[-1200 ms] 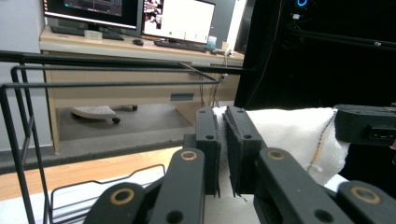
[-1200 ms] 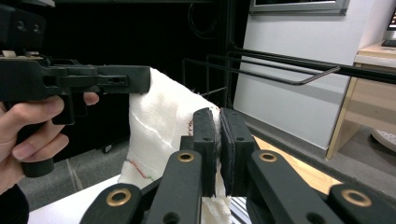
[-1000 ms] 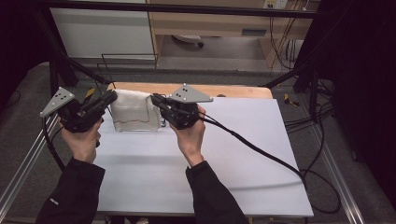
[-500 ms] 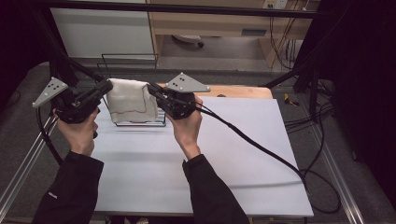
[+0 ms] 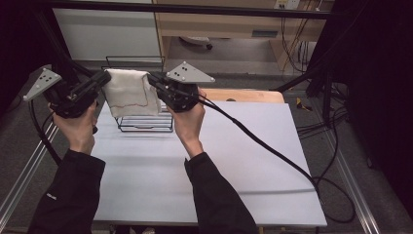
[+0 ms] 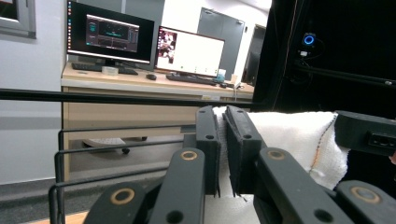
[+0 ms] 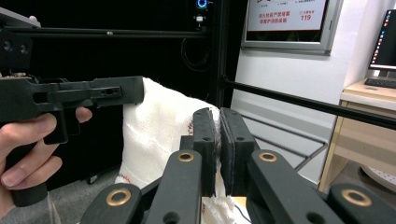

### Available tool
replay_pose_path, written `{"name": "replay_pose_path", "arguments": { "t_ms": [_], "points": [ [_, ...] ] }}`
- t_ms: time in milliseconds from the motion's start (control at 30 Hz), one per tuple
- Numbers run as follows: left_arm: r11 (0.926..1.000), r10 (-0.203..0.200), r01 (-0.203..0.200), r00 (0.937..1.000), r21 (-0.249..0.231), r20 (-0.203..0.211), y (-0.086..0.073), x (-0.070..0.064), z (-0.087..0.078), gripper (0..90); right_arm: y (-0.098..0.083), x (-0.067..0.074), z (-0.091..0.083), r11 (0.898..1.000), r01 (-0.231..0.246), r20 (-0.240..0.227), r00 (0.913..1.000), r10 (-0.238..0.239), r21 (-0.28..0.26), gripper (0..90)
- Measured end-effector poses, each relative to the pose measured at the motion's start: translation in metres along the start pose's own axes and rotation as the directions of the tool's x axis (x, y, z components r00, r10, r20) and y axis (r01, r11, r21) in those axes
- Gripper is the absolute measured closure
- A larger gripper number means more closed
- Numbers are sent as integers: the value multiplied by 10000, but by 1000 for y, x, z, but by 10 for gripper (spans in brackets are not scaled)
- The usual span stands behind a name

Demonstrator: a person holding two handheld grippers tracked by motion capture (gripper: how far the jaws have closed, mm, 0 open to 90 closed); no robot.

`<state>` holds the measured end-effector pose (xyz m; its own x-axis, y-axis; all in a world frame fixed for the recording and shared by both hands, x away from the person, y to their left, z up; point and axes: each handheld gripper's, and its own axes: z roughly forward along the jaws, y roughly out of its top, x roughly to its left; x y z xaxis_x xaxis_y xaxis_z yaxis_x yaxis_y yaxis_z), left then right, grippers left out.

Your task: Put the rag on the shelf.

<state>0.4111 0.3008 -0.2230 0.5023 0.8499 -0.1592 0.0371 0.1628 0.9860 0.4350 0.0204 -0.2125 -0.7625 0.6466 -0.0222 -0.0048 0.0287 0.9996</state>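
- The white terry cloth towel with a thin red edge line [image 5: 129, 92] hides the upper part of the black wire rack [image 5: 146, 124] behind it.
- The towel's lower edge [image 7: 219, 210] is cut off at the bottom of the right gripper view.

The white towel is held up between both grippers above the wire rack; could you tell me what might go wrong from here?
1. Each gripper pinches just a top corner of the white towel, the left gripper and right gripper alike; a corner could slip free and the cloth would droop.
2. The towel's lower edge hangs close over the wire rack and might snag on its bars.
3. The right gripper's cable trails across the table and may drag.
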Motion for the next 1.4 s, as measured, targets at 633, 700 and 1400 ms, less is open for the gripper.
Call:
{"name": "replay_pose_path", "arguments": {
  "t_ms": [633,700,1400],
  "points": [
    [9991,227,-238,9992,-347,-329,39,12,13,835,35,-9,28,9994,4,112,9999,0,-334,859],
    [9990,244,-257,9991,-367,-351,42,14,16,834,38,-10,30,9993,33,161,9999,-27,-364,859],
    [9990,226,-236,9994,-378,-259,63,22,49,834,57,-36,44,9990,40,377,9993,-23,-453,859]
  ]
}}
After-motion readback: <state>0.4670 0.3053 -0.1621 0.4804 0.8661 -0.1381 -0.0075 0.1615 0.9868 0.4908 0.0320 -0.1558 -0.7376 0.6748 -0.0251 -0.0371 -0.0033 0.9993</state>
